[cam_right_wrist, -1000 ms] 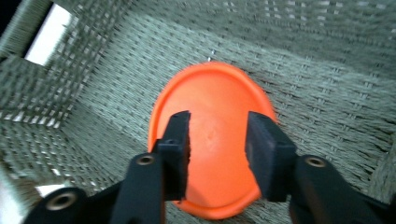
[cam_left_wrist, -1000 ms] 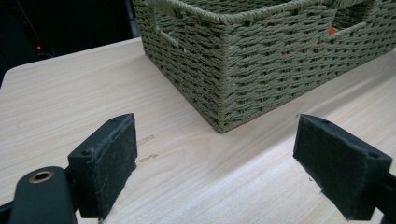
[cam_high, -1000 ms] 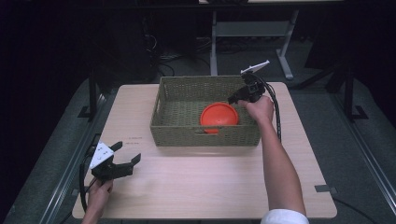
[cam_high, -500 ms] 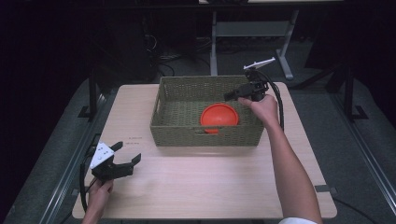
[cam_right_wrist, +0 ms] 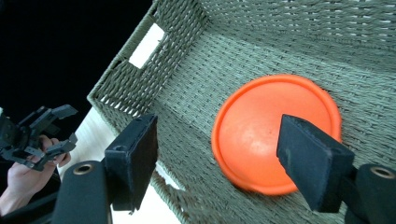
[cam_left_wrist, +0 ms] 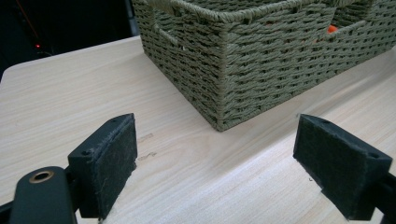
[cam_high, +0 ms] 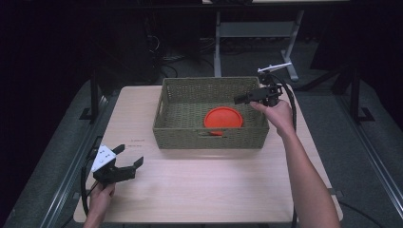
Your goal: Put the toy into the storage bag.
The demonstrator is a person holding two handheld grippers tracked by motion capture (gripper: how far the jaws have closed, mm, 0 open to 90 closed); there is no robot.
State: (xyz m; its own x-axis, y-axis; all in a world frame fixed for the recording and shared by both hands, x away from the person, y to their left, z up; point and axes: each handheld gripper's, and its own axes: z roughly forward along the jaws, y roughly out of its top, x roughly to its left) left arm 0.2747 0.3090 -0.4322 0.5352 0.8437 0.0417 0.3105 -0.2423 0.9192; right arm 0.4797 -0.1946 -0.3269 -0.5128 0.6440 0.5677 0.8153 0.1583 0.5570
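Your right gripper (cam_high: pixel 243 99), jaws just opening and empty, is hovering above the round orange plastic disc (cam_high: pixel 223 118) lying flat in the woven green basket (cam_high: pixel 209 138).

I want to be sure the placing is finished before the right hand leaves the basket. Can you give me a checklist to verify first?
1. Orange plate lies inside the woven basket, flat on its floor: ok.
2. Right gripper has let go; its jaws have just been opening and stand apart above the plate, nothing between them: ok.
3. Right gripper clear of the basket rim for pulling back: cannot tell, it hangs over the right wall.
4. Left gripper open and empty at the near left of the table: ok.
5. Basket fully on the table: ok.
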